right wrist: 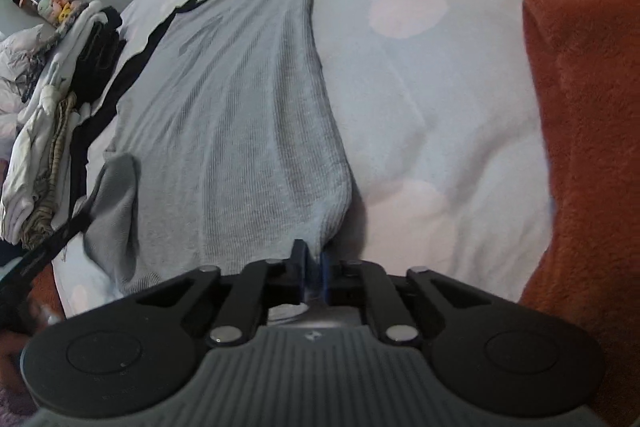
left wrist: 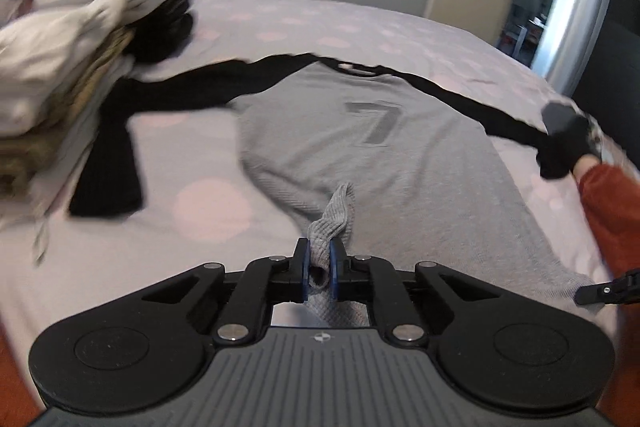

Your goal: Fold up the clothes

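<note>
Left wrist view: left claw (left wrist: pixel 320 263) pinches the soft grey shirt (left wrist: pixel 360 155) hem at lower centre; right claw (right wrist: pixel 314 269) clamps the other limp hem corner.

1. The left gripper (left wrist: pixel 320 261) pointed down at a slant, its blue-padded jaws pinched on a bunched fold of the grey shirt's (left wrist: pixel 360 163) hem.
2. The right gripper (right wrist: pixel 314 267) also tilted downward, its jaws nearly together and clamped on the hem corner on the other side.
3. In the left wrist view, only the right gripper's black finger tip showed at the right edge.
4. A rust-red fleece sleeve (right wrist: pixel 580 147) filled the right side of the right wrist view.
5. The same sleeve showed at the right edge of the left wrist view.
</note>
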`<state>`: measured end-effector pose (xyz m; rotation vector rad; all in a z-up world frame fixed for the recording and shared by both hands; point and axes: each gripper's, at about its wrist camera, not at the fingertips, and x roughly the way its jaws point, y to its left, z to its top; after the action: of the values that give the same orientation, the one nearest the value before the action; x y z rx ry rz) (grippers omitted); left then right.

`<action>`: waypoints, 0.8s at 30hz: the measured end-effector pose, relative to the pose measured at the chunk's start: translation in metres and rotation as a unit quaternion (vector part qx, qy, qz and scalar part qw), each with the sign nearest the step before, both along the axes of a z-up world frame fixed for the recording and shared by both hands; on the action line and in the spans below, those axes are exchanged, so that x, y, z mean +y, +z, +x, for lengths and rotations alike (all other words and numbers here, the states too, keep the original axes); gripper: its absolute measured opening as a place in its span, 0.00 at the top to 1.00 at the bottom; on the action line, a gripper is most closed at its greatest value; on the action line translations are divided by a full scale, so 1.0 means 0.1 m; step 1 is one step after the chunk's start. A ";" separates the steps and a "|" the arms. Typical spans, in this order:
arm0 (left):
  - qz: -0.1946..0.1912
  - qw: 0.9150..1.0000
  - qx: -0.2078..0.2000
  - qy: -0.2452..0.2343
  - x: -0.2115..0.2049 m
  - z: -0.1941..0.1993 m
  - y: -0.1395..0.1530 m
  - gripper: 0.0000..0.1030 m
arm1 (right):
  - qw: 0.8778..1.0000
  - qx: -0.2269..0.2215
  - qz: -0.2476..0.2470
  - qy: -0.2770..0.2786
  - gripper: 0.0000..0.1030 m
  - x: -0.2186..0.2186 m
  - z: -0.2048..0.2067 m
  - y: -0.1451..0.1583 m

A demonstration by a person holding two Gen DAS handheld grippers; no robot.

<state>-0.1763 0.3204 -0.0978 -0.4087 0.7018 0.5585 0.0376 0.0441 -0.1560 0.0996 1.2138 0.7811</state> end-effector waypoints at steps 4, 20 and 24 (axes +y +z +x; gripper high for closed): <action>-0.044 0.999 -0.004 0.026 0.13 -0.31 0.20 0.91 | 1.000 -0.007 0.026 -0.009 0.94 -0.08 0.06 0.21; -0.094 0.986 0.137 0.013 0.12 -0.68 0.31 0.91 | 0.999 -0.027 0.013 -0.020 0.95 -0.44 0.07 0.80; -0.094 0.978 0.186 0.003 0.07 -0.60 0.05 0.91 | 0.999 -0.022 -0.037 -0.016 0.95 -0.39 0.06 0.51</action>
<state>-0.2364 0.3274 -0.0928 -0.4873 1.1192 0.5819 0.0439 0.0050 -0.1051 0.0403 1.1964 0.7062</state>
